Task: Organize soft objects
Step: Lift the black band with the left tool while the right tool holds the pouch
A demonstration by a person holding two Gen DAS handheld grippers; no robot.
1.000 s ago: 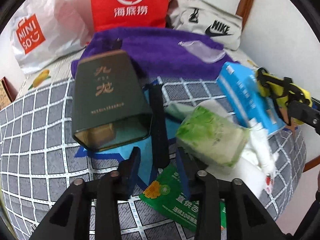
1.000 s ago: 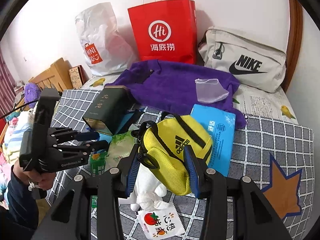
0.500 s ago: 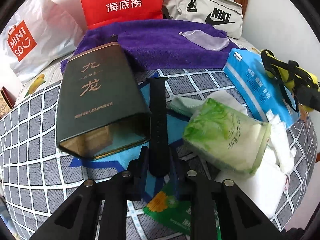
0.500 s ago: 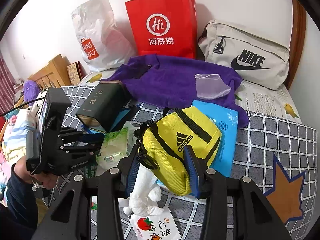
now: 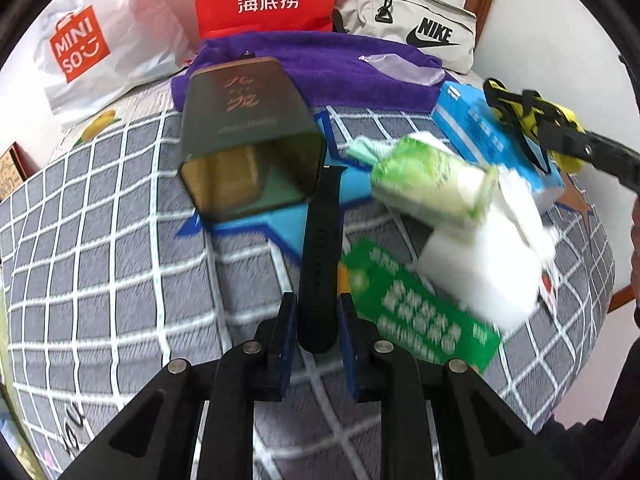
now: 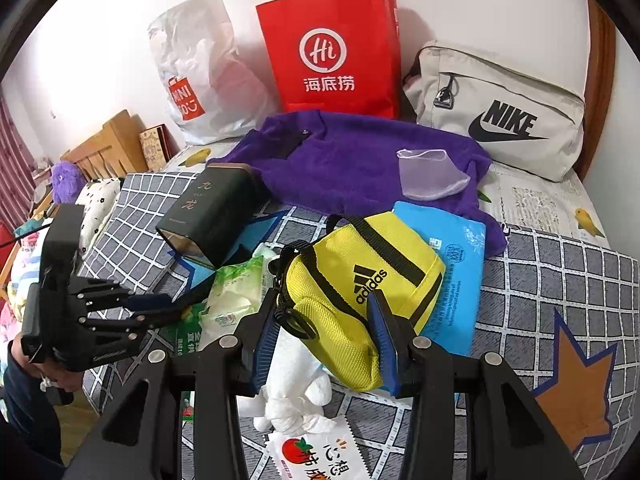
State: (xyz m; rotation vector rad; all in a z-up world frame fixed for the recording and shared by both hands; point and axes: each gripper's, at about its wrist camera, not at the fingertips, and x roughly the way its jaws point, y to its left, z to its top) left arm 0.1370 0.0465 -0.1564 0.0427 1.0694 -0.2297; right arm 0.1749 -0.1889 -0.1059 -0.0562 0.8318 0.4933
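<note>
In the lower middle of the left view, the left gripper [image 5: 316, 330] pinches the near end of the bendy black watch strap [image 5: 320, 248], which will likely droop, while the right gripper [image 6: 326, 334] squeezes the squashy yellow Adidas pouch [image 6: 360, 292].

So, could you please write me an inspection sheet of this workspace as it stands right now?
Surface: checked grey bedcover, crowded.
Job's things: black watch strap; yellow Adidas pouch; purple towel.
Clutter: dark tea tin, green tissue pack, blue packet, green sachet.
Grippers: left gripper shut on the strap; right gripper shut on the pouch.
Cables: nothing seen.
Surroundings: red paper bag, Miniso bag, Nike bag.
</note>
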